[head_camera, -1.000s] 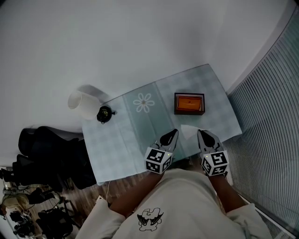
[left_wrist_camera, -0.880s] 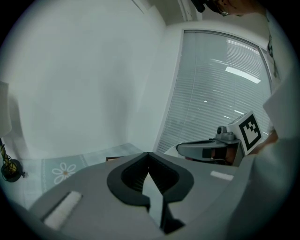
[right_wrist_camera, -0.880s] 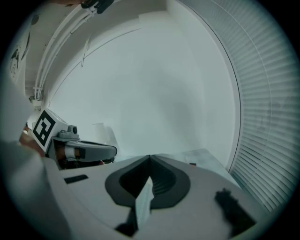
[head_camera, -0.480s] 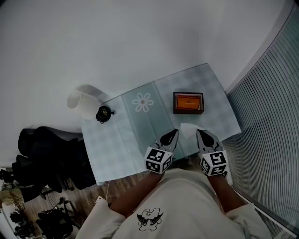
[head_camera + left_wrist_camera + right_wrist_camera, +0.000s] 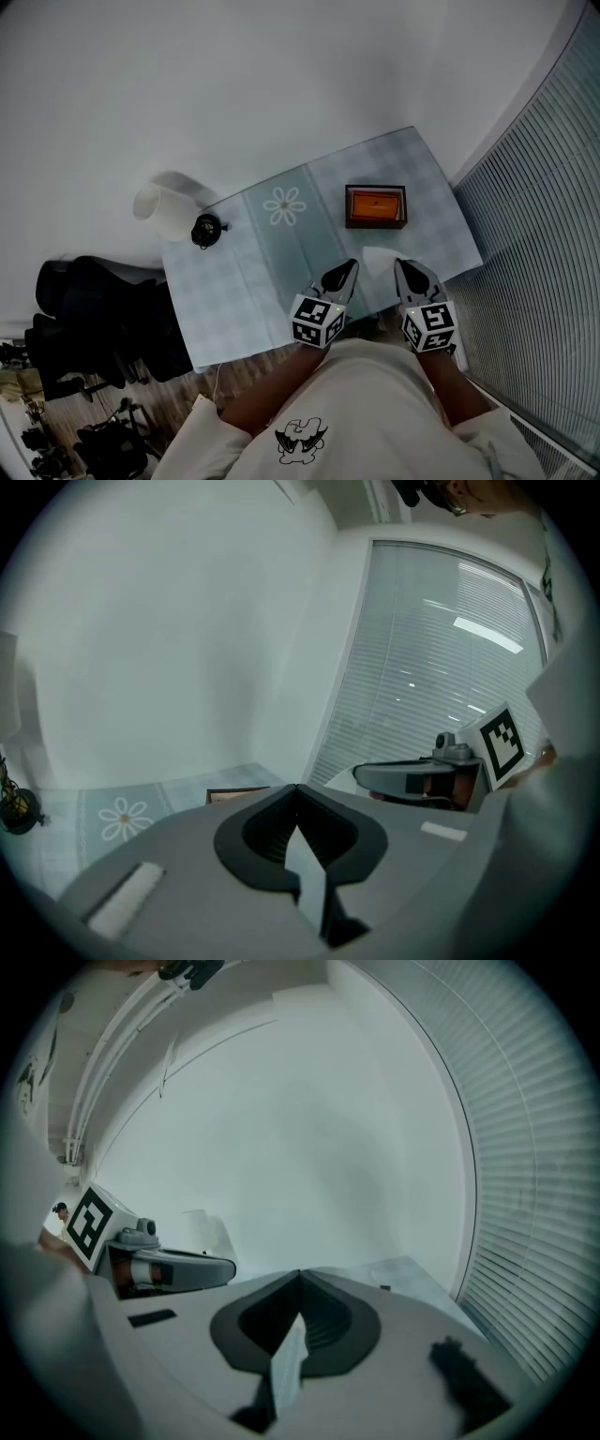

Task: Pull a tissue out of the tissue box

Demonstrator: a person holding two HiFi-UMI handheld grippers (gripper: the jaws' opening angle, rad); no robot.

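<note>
The tissue box, brown with an orange top, sits on the right half of the checked tablecloth; its edge shows in the left gripper view. A white tissue lies flat on the cloth in front of the box. It lies between the two grippers' tips, and neither holds it. My left gripper is shut and empty, near the table's front edge. My right gripper is shut and empty beside it. Each one shows in the other's view: the right gripper and the left gripper.
A white cylinder-shaped lamp and a small black object stand at the table's back left corner. A dark chair with bags is left of the table. Window blinds run along the right. A daisy print marks the cloth.
</note>
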